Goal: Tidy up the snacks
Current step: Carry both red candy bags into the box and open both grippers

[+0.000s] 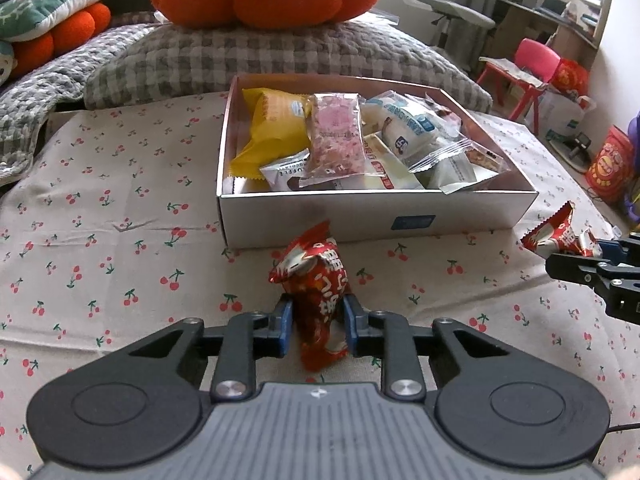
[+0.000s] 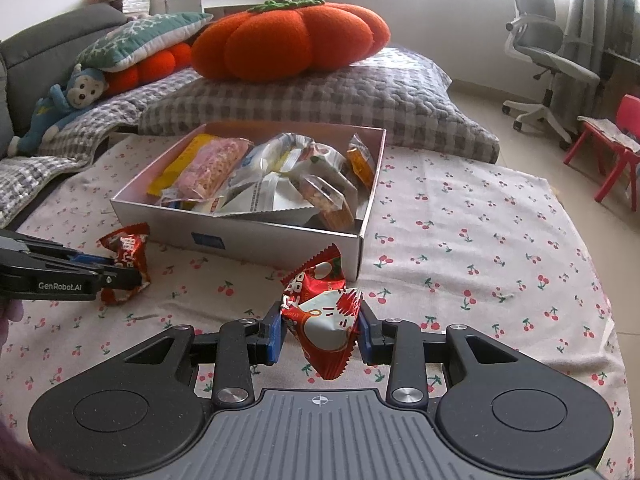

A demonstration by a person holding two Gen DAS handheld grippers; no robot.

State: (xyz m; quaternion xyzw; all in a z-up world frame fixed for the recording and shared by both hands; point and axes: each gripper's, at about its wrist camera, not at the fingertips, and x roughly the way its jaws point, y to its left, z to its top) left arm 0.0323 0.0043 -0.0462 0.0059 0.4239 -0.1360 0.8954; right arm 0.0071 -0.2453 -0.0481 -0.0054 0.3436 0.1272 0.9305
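Cherry-print bedspread (image 1: 120, 208), both my grippers, left (image 1: 318, 320) and right (image 2: 322, 330), each pinching a red snack packet (image 1: 316, 300) (image 2: 324, 320) by the box's near wall (image 1: 320, 216); left grip looks loose-ish, so I'd lift slow over the rim.

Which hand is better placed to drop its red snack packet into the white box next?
Probably right: right gripper firmly clamps its red foil packet beside the white cardboard box's near corner.

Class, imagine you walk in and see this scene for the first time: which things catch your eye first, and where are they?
A big orange pumpkin cushion sits on the checked quilt behind everything. In the middle of the cherry-print cloth stands a white box heaped with snack packets. In front of it, each hand-held gripper grips a shiny red snack packet: the left hand-held gripper holds one packet, the right hand-held gripper another.
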